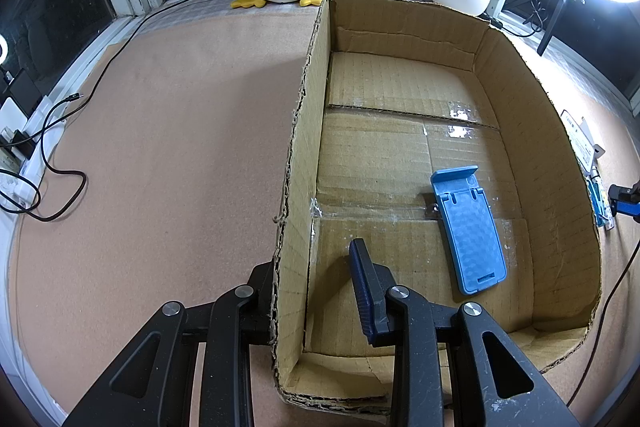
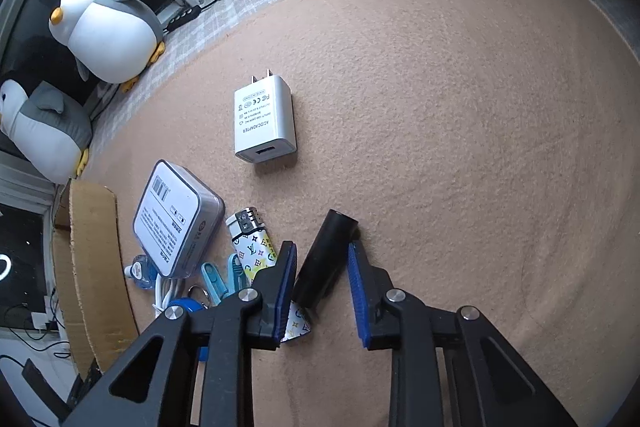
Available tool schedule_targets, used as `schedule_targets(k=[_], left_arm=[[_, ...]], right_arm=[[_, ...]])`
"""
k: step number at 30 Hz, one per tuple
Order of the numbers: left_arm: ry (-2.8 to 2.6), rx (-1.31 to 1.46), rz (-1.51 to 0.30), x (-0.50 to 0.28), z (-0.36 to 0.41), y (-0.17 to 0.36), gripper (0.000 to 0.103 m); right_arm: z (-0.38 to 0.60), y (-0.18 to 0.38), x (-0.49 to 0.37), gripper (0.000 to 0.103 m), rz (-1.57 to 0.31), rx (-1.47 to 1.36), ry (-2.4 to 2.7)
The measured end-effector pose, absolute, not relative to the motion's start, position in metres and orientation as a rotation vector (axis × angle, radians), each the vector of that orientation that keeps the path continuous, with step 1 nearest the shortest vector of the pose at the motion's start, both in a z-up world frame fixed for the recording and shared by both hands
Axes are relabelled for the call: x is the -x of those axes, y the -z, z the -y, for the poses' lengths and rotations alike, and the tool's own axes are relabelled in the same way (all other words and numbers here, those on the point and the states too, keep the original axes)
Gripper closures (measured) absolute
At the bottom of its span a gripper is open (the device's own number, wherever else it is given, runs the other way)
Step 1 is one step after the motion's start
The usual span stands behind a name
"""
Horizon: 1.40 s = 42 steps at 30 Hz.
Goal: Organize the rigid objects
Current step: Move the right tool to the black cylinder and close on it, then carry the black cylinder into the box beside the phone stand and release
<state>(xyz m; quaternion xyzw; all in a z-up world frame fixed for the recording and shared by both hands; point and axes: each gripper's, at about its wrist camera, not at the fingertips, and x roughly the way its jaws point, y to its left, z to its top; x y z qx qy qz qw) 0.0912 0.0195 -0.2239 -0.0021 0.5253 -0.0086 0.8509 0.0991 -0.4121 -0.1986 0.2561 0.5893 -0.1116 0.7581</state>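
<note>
The right gripper [image 2: 320, 287] is hanging low over the tan mat [image 2: 440, 107] with its jaws spread apart, and a black cylinder [image 2: 324, 259] is lying on the mat between the two blue pads — close to the left pad, a clear gap showing on the right side, nothing clamped. Just left of it a patterned lighter [image 2: 254, 247] is lying partly under the left finger, with a clear-cased box [image 2: 176, 219], blue clips [image 2: 218, 277] and a white cable crowding beside the cardboard box [image 2: 94, 267]. A white AC adapter [image 2: 264, 123] is sitting farther ahead, well apart from the claw.

The left gripper [image 1: 316, 291] is straddling the cardboard box's left wall [image 1: 300, 163], jaws wide apart — one finger outside, one inside. A blue phone stand [image 1: 468, 227] is lying flat on the box floor, to the right of the inner finger and not touching it.
</note>
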Motion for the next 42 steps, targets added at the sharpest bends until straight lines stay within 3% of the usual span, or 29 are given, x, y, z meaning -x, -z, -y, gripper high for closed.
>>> schedule_targets(k=[5,20,35,42], left_arm=[[0.018,0.005,-1.106,-0.091,-0.019,0.224,0.072],[0.018,0.004,-1.106,-0.091,-0.020,0.224,0.072],[0.018,0.005,-1.105,-0.091,-0.019,0.224,0.072],[0.018,0.005,-1.105,-0.091,-0.020,0.224,0.072]], right_arm=[[0.410,0.198,-0.101,0.087,-1.299,-0.503,0.241],[0.393,0.170,-0.087,0.088,-1.232,-0.489,0.187],[0.279,0.105,-0.093,0.088,-1.150,-0.337,-0.127],[0.214,0.106,-0.097,0.088,-1.180,-0.234,-0.281]])
